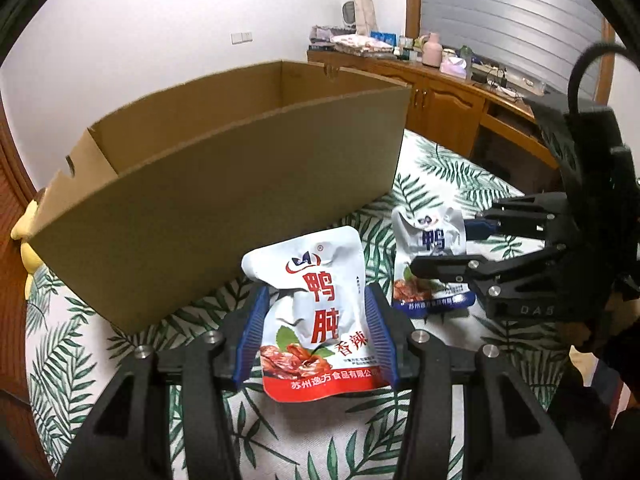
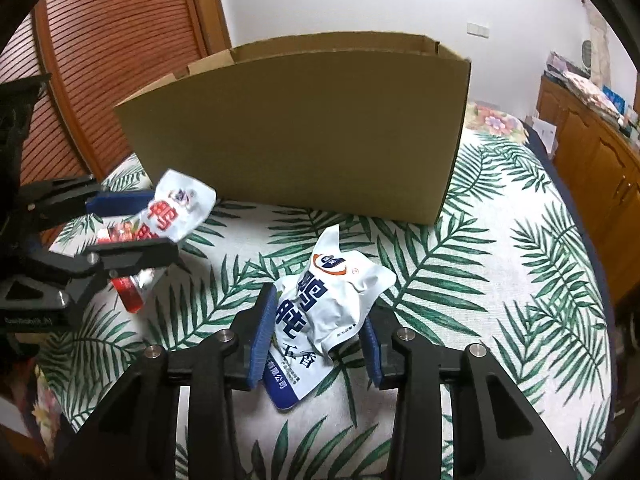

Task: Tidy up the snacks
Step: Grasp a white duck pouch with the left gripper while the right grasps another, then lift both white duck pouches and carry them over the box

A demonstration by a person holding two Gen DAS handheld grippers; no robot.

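Where the palm-leaf printed bedspread (image 1: pixel 440 168) covers the bed, a large open brown cardboard box (image 1: pixel 224 184) is seen standing on it, its long side wall turned toward both cameras and nothing of its floor shown. Behind the bed, a long wooden cabinet (image 1: pixel 448 100) crowded with small items is set against the wall, and a slatted wooden door (image 2: pixel 120 60) is seen at the other side.

Just in front of the box, two crumpled foil snack pouches are held. The white pouch with red lettering and a red bottom band (image 1: pixel 316 320) is gripped between the blue ribbed pads of the left claw (image 1: pixel 316 332), which is closed on its lower half; from the right wrist view this pouch appears raised off the bedspread. The white pouch with blue lettering and a blue bottom band (image 2: pixel 324 312) is clamped at its sides by the right claw (image 2: pixel 316 340), narrowed onto it, with its lower corner close to the bedspread; contact there cannot be told. The two pouches are held near each other, apart, each short of the box wall.
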